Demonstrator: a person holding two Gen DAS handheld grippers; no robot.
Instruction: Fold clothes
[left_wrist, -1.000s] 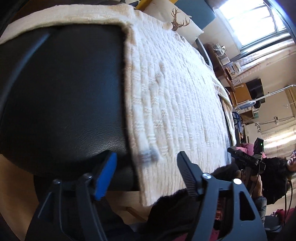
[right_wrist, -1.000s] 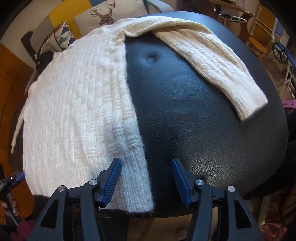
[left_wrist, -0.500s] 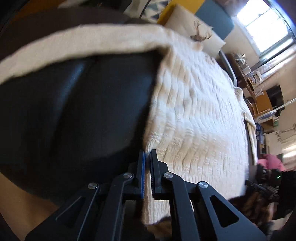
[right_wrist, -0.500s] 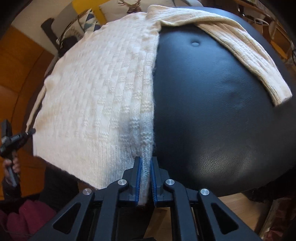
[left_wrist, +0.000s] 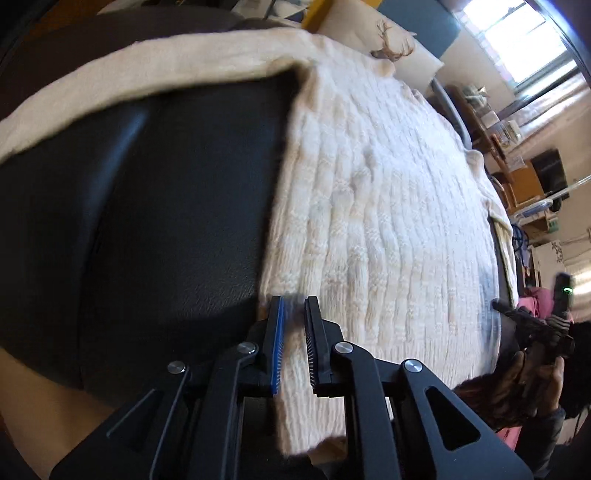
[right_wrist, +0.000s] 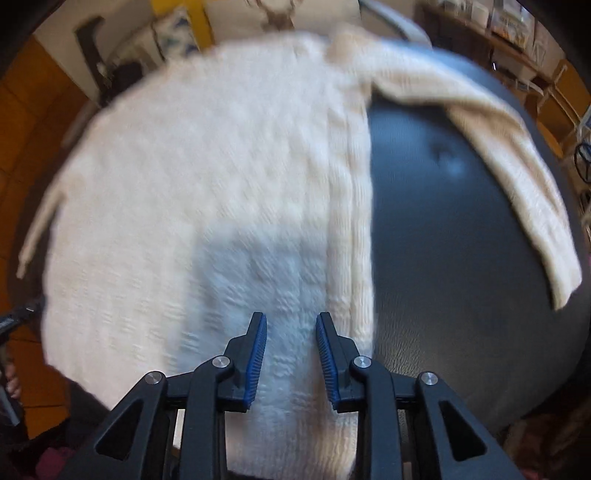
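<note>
A cream knitted sweater (left_wrist: 388, 206) lies spread over a black leather seat (left_wrist: 166, 203). One sleeve (left_wrist: 147, 85) runs across the far side of the seat. My left gripper (left_wrist: 293, 306) is at the sweater's near left corner, its fingers close together with the hem between them. In the right wrist view the sweater (right_wrist: 221, 166) is blurred and its other sleeve (right_wrist: 517, 192) trails over the black seat (right_wrist: 461, 277). My right gripper (right_wrist: 290, 321) stands partly open over the hem beside the sweater's right edge, with fabric showing in the gap.
A deer-print pillow (left_wrist: 395, 44) lies beyond the sweater's far end. A window (left_wrist: 517, 37), shelves and a desk fill the room at right. A hand (left_wrist: 517, 384) holds the other gripper past the seat's right edge. Wooden floor (right_wrist: 26, 122) shows at left.
Both grippers closed on the sweater's hem corners half a second ago. Since then the gaps have widened, the right one more, and the right view has shifted left over the sweater.
</note>
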